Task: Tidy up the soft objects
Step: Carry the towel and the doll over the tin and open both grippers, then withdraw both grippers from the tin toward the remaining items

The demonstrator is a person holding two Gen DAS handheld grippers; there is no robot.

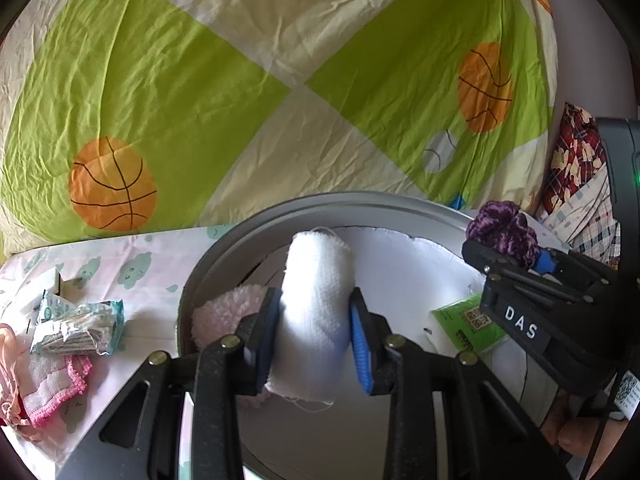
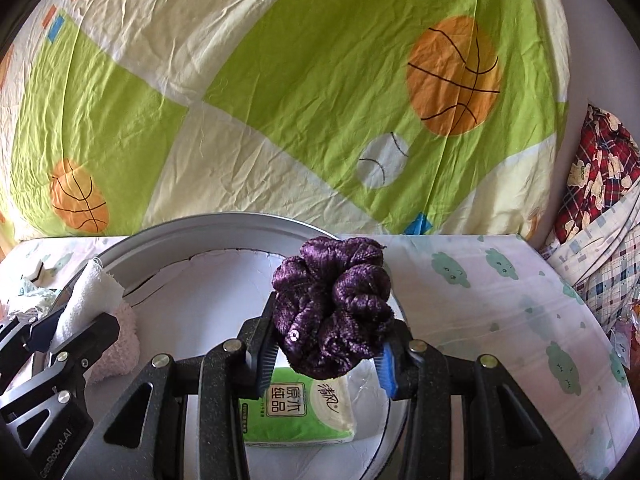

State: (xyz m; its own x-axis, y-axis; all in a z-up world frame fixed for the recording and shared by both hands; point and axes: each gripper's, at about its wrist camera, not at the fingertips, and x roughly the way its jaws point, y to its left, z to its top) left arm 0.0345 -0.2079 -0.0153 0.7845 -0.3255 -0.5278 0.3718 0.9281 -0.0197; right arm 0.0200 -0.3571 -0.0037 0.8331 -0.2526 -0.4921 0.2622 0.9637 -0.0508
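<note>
My left gripper (image 1: pixel 314 340) is shut on a rolled white cloth (image 1: pixel 316 304) and holds it over a round grey tray (image 1: pixel 240 232). A fluffy pink item (image 1: pixel 224 312) lies in the tray just left of it. My right gripper (image 2: pixel 328 340) is shut on a purple velvet scrunchie (image 2: pixel 336 304) and holds it above the same tray (image 2: pixel 192 228), over a green tissue pack (image 2: pixel 296 412). The right gripper shows at the right of the left wrist view (image 1: pixel 516 256), and the left gripper with its cloth shows at the left of the right wrist view (image 2: pixel 76 312).
The tray sits on a white cloud-print sheet (image 2: pixel 500 292). Left of the tray lie a crumpled wipe packet (image 1: pixel 76 328) and a pink-edged cloth (image 1: pixel 56 392). A green basketball-print quilt (image 1: pixel 240 80) rises behind. Plaid fabric (image 2: pixel 600 184) is piled at the right.
</note>
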